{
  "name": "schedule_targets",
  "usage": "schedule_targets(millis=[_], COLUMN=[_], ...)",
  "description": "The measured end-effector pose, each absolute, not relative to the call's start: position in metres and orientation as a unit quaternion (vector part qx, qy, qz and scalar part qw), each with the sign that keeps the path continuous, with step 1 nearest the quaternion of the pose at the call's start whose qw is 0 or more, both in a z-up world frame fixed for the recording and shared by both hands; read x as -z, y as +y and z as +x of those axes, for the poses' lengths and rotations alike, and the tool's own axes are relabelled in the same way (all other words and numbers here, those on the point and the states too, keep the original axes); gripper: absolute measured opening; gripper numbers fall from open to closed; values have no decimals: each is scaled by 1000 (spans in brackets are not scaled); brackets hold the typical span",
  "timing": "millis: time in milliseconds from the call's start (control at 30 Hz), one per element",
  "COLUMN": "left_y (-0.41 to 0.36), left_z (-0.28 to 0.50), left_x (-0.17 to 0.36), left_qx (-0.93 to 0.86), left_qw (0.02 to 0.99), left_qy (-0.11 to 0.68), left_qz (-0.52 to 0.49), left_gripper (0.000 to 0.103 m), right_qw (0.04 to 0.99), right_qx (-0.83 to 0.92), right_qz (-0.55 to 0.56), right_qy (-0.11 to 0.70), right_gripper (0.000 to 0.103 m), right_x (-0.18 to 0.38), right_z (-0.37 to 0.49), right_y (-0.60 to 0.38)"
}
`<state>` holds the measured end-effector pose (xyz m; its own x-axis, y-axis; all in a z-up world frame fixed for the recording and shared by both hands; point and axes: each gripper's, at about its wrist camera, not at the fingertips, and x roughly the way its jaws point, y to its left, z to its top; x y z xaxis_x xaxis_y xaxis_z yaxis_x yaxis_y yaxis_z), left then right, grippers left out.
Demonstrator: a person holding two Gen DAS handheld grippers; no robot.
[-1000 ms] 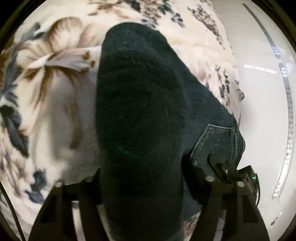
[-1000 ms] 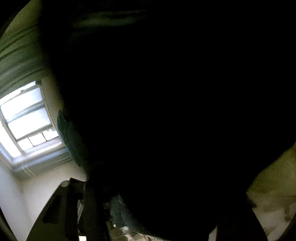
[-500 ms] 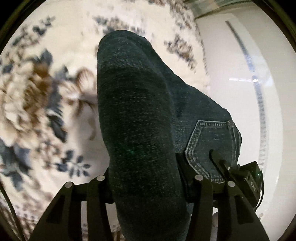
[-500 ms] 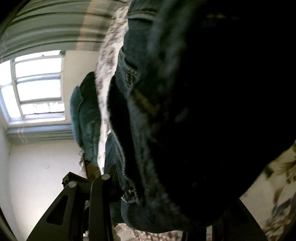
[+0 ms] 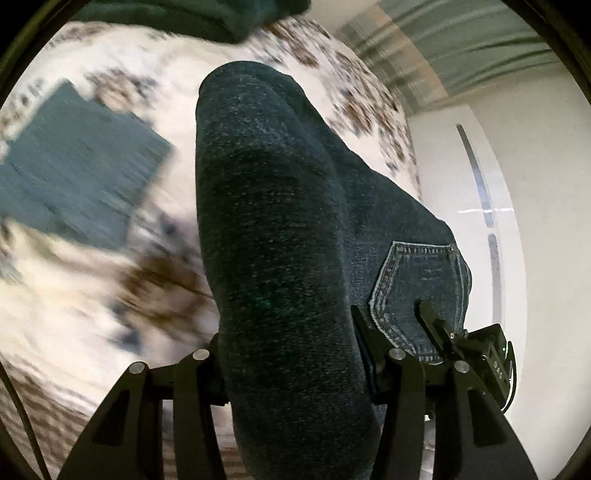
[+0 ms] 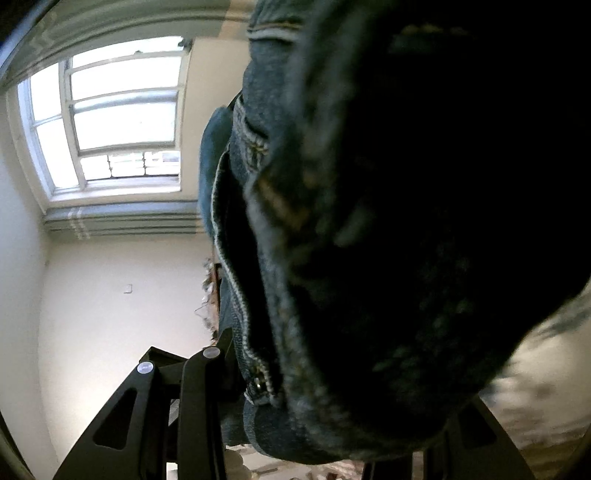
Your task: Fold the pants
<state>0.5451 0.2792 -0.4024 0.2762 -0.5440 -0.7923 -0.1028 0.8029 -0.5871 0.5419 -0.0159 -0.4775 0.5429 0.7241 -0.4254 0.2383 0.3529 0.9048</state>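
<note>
Dark blue jeans (image 5: 273,236) hang lifted above a floral bedspread (image 5: 74,295). My left gripper (image 5: 291,365) is shut on a thick bunch of the denim, which fills the middle of the left wrist view; a back pocket (image 5: 421,288) shows to its right. The right gripper's body (image 5: 480,350) shows in the left wrist view, holding the fabric by that pocket. In the right wrist view my right gripper (image 6: 332,417) is shut on the jeans (image 6: 406,221); the zipper (image 6: 255,369) and waistband sit by its left finger (image 6: 199,398). Its right finger is mostly hidden.
A folded teal cloth (image 5: 77,173) lies on the bedspread at left. A dark green item (image 5: 207,14) is at the top edge. A white wall (image 5: 535,258) stands at right. The right wrist view shows a window (image 6: 118,118) and a white wall (image 6: 110,314).
Both grippers have lifted the jeans and swung them over the bed. The teal cloth has come into the left view, and the window and wall show more in the right view.
</note>
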Motion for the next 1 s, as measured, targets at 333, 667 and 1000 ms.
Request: schedule_targets(millis=[333, 667, 1000], left_y=[483, 592, 597], left_z=[627, 664, 655], left_x=[438, 565, 590], left_qx=[120, 139, 183], left_qw=[767, 722, 712], left_qy=[588, 621, 621], left_qz=[-226, -269, -272], left_gripper=[48, 48, 54], right_qw=[650, 643, 660], right_qx=[-200, -183, -161], right_qz=[594, 573, 543], right_qy=[430, 475, 494], right_gripper=[41, 41, 38], right_x=[554, 667, 698], right_z=[626, 667, 656], right_y=[239, 352, 354])
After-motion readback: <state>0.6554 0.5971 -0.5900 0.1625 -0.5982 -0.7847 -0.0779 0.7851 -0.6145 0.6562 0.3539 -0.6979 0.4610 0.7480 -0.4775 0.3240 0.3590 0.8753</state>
